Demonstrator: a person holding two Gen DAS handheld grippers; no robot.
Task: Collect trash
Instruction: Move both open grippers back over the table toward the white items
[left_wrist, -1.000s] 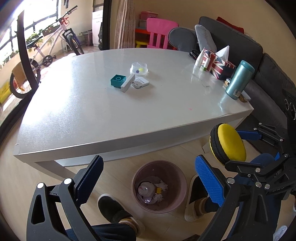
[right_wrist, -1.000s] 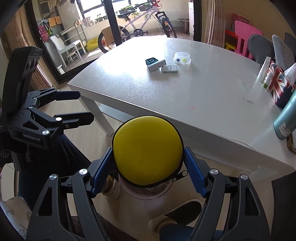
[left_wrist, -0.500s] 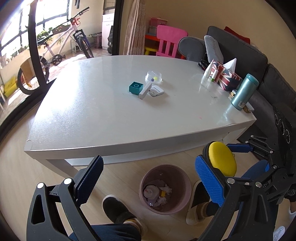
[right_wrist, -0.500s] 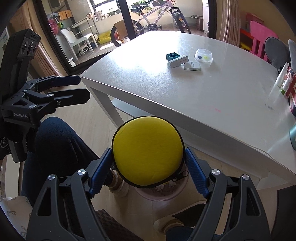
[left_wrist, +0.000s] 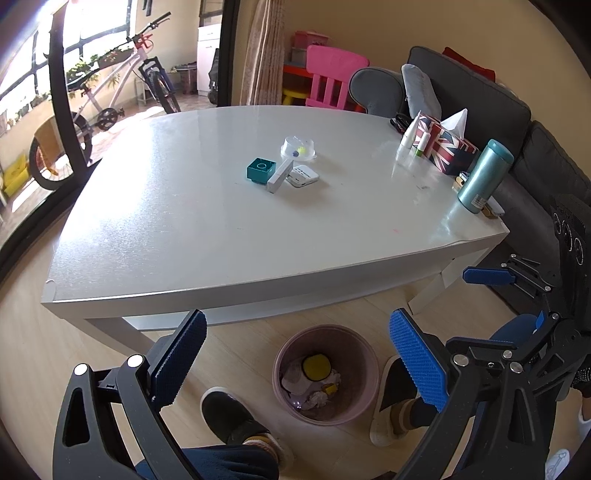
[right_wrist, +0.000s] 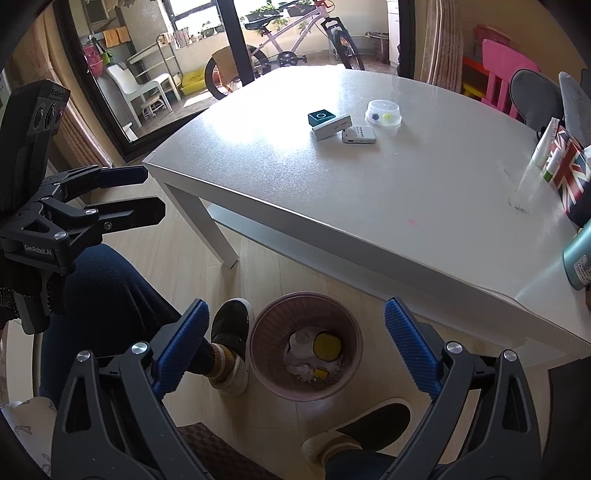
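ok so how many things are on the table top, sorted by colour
teal: 2, box and flask
white: 4, stick, flat device, two tubes
clear: 1, dish
flag print: 1, tissue box
total: 8; small items behind the flask unclear

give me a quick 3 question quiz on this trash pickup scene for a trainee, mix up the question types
1. True or false: the yellow round case lies inside the pink bin.
2. Multiple choice: how do the right claw and left claw stand? A) both open and empty B) right shut on the case C) left shut on a tissue.
3. Fill in: on the white table, the small box beside the white stick-shaped item is ____ in colour.

Key: 1 true. 2 A. 3 teal; that is the teal box.
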